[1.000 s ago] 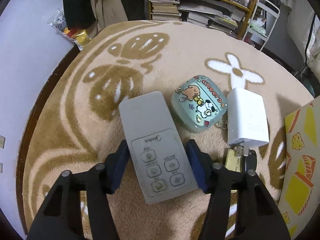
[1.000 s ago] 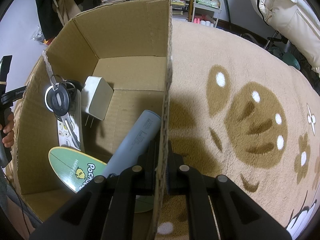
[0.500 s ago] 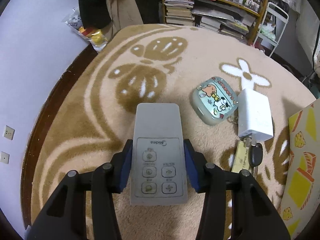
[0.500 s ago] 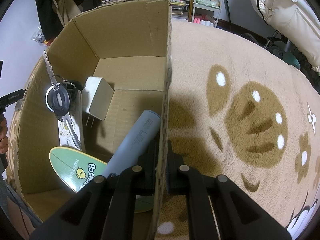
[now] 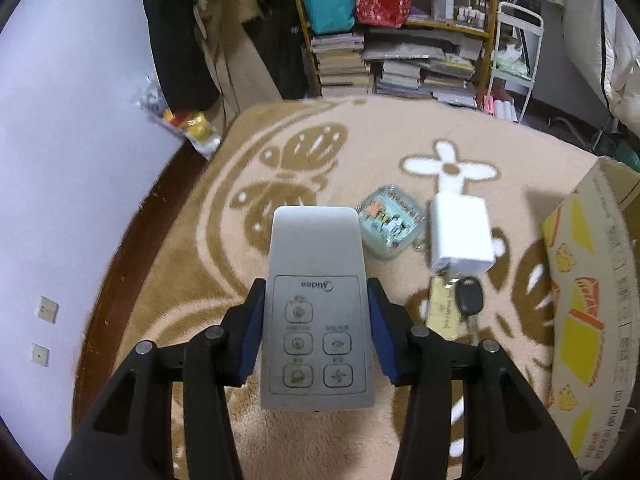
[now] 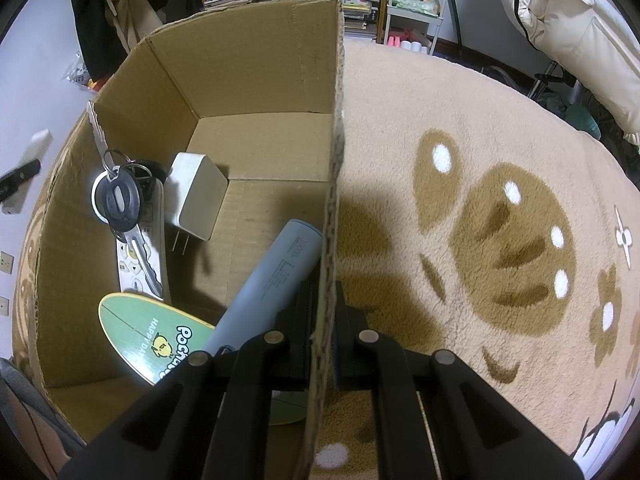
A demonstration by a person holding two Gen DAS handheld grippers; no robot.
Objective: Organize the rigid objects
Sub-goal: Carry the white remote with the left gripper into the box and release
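Note:
My left gripper [image 5: 316,320] is shut on a grey remote control [image 5: 316,300], held above the beige rug with its blue pads on both long edges. On the rug beyond lie a cartoon earbud case [image 5: 390,226], a white charger [image 5: 460,236] and a black key with a yellow tag [image 5: 466,300]. My right gripper [image 6: 322,320] is shut on the right wall of an open cardboard box [image 6: 256,76]. Inside the box are a key bunch [image 6: 118,200], a white remote [image 6: 140,256], a white plug [image 6: 196,196], a grey-blue cylinder [image 6: 276,276] and a green oval board [image 6: 160,340].
The box's printed yellow outer side [image 5: 592,300] stands at the right edge of the left wrist view. A bookshelf [image 5: 400,52] and a white rack [image 5: 516,60] stand past the rug's far edge. A wall [image 5: 60,160] borders the rug on the left.
My left gripper shut on the grey remote and lifted it off the rug; the objects on the rug look farther away. The right gripper and the box stayed put.

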